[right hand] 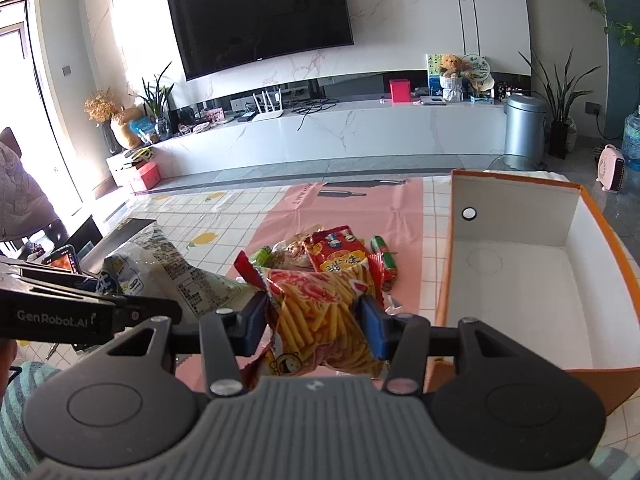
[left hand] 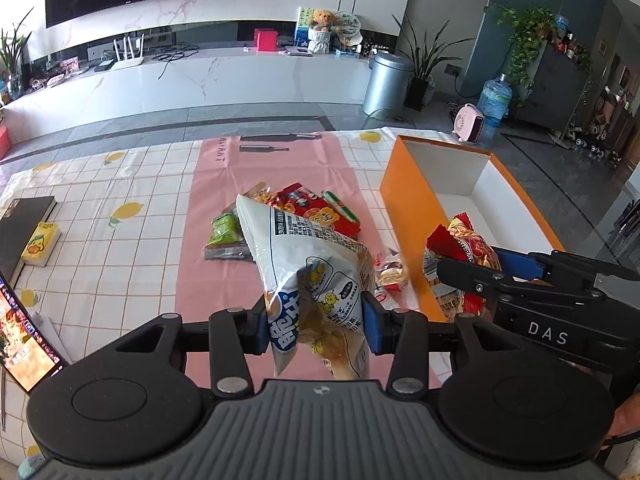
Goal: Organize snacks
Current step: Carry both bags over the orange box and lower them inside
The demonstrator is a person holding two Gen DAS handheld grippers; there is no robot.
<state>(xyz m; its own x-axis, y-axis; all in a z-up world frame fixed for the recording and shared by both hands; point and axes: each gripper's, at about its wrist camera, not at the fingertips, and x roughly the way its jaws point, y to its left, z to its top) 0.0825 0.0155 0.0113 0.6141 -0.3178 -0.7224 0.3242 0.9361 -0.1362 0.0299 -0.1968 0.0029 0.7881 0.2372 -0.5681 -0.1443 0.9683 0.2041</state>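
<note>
Living room w/ a big dark TV (right hand: 262, 20) on a marble wall, a long white low cabinet (right hand: 340, 132) under it, and a metal bin (right hand: 525, 130) to the right side. Nearer to me stands a table with a checked cloth with lemons (left hand: 120, 208) and a pink mat (left hand: 276, 168) in the middle.

On the pink mat lies a small heap of snack packets (left hand: 308, 208), red and green ones, touching each other. Just beside the mat, at right, is an orange box (right hand: 444, 280) w/ white inside; its inside looks bare in the right wrist view.

Left gripper (left hand: 318, 320) has its blue pads partly closed and pressing on a white snack bag (left hand: 304, 248); the bag is crumpled between them and lifted above the mat, its top pointing to the heap.

Right gripper (right hand: 316, 324) is partly closed too, its pads pinching a red bag of fry sticks (right hand: 320, 312), held up off the table, near the box's left wall, approx. between heap and box.

At the far left of the table are a dark book (left hand: 24, 224), a yellow pack (left hand: 40, 244) and a lit screen (left hand: 20, 340).
</note>
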